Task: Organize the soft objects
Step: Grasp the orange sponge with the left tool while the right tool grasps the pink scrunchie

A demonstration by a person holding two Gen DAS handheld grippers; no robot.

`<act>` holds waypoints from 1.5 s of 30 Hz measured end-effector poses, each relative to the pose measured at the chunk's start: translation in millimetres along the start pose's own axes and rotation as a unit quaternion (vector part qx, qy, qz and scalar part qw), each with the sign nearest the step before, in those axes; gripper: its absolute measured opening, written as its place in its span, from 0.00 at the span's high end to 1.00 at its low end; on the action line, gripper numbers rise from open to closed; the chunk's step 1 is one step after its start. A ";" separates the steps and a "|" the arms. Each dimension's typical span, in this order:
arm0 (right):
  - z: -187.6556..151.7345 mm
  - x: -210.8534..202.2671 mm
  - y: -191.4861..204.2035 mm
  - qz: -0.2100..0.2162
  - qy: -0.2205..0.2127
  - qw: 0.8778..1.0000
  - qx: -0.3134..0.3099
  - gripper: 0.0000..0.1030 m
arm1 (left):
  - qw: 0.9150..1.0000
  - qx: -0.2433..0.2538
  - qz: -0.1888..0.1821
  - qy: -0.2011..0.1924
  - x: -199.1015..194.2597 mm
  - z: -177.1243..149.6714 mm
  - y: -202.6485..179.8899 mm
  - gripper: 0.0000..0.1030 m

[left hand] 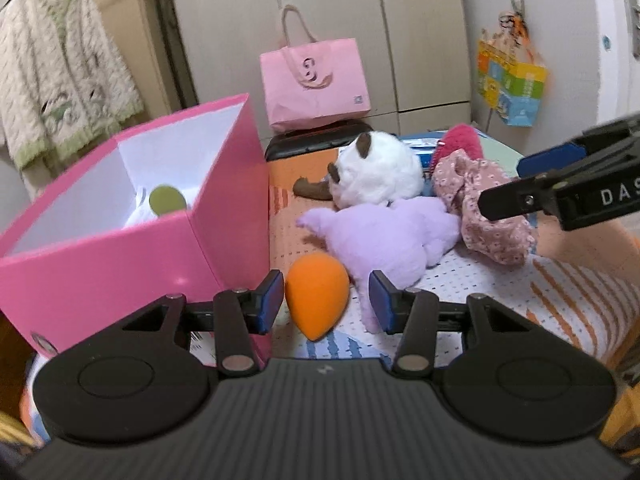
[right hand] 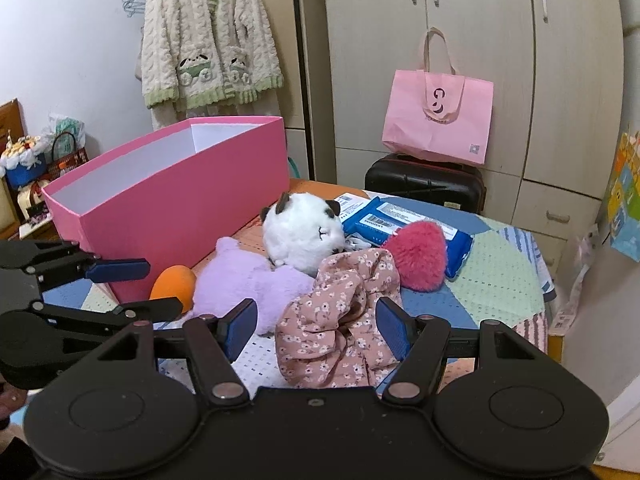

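Note:
My left gripper (left hand: 326, 300) is open, its jaws on either side of an orange egg-shaped sponge (left hand: 316, 294) on the bed; the left pad looks close to touching it. The sponge also shows in the right wrist view (right hand: 174, 284). Behind lie a purple plush (left hand: 384, 240), a white panda plush (left hand: 376, 172), a floral pink scrunchie (left hand: 484, 208) and a red fuzzy heart (left hand: 460, 140). The pink box (left hand: 132, 256) at left holds a green round thing (left hand: 167, 199). My right gripper (right hand: 316, 328) is open around the floral scrunchie (right hand: 340, 320), apart from it.
A blue wipes pack (right hand: 404, 220) lies behind the heart (right hand: 418, 256). A pink tote bag (right hand: 438, 120) stands on a black suitcase (right hand: 424, 180) before the wardrobe. A cream cardigan (right hand: 208, 40) hangs on the wall. The left gripper (right hand: 136, 284) shows at left in the right wrist view.

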State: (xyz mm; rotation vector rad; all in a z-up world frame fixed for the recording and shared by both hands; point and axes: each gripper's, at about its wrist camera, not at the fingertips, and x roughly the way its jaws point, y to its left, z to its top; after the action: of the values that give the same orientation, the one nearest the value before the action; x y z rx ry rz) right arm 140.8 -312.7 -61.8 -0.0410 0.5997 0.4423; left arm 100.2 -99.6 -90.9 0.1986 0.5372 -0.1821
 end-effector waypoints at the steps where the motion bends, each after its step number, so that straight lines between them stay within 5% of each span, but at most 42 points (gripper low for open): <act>1: -1.6 1.6 -1.8 0.000 -0.004 1.000 0.004 0.32 | 1.000 -0.009 -0.001 0.001 2.5 -1.4 0.0 0.54; 8: -9.9 12.9 -10.1 0.005 -0.027 0.999 0.029 0.31 | 0.997 -0.066 0.014 -0.025 9.2 -10.6 5.0 0.53; 17: -13.4 30.5 -24.3 -0.018 -0.033 0.997 0.071 0.29 | 0.997 -0.071 0.031 -0.016 15.4 -10.2 5.2 0.53; 22: -19.9 40.7 -34.0 -0.008 -0.014 0.994 0.111 0.29 | 0.998 -0.049 0.042 -0.013 16.1 -11.4 4.3 0.65; 29: -28.9 32.6 -27.6 -0.023 -0.018 0.996 0.080 0.74 | 0.998 -0.032 0.041 -0.019 14.0 -13.6 5.3 0.69; 39: -36.2 11.2 -21.1 -0.043 -0.030 0.996 0.065 0.80 | 0.998 -0.034 0.027 -0.033 1.4 -13.7 8.7 0.69; 45: -45.8 -3.6 -20.5 -0.030 -0.036 0.995 0.092 0.79 | 0.998 -0.049 -0.012 -0.037 -9.8 -15.1 18.4 0.69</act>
State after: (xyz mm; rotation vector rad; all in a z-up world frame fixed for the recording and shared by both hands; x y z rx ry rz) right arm 122.1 -340.2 -99.5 0.1325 0.5642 0.3271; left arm 88.6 -77.2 -95.9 0.0892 0.4733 -0.1843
